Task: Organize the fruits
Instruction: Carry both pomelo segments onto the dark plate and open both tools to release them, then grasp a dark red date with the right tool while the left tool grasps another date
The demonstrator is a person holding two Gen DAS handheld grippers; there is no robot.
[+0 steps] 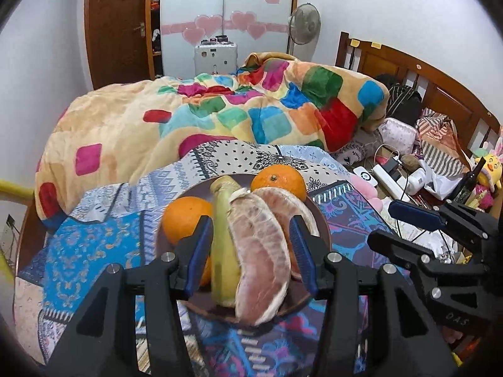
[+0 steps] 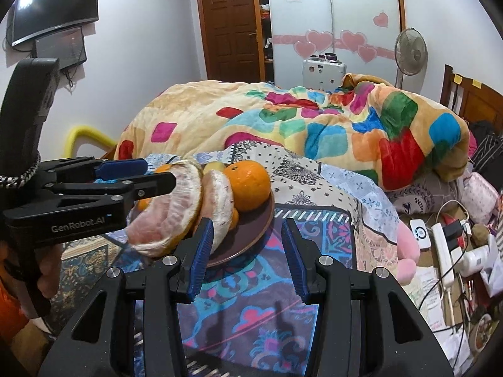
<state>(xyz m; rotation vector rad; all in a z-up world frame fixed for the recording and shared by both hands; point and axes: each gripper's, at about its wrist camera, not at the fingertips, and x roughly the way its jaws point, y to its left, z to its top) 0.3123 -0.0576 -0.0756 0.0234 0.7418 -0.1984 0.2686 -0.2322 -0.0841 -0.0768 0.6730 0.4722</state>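
A dark brown plate sits on the patterned bedsheet, holding two oranges, a yellow-green banana and two peeled pomelo segments. My left gripper is open, its blue pads either side of the banana and the near pomelo segment, not touching them. In the right wrist view the plate is ahead left with an orange and the pomelo segments. My right gripper is open and empty, just right of the plate. The left gripper shows over the fruit.
A colourful quilt is heaped behind the plate. Clutter lies to the right: a power strip with cables, pink plush, bags and toys. A wooden headboard, a fan and a door stand behind.
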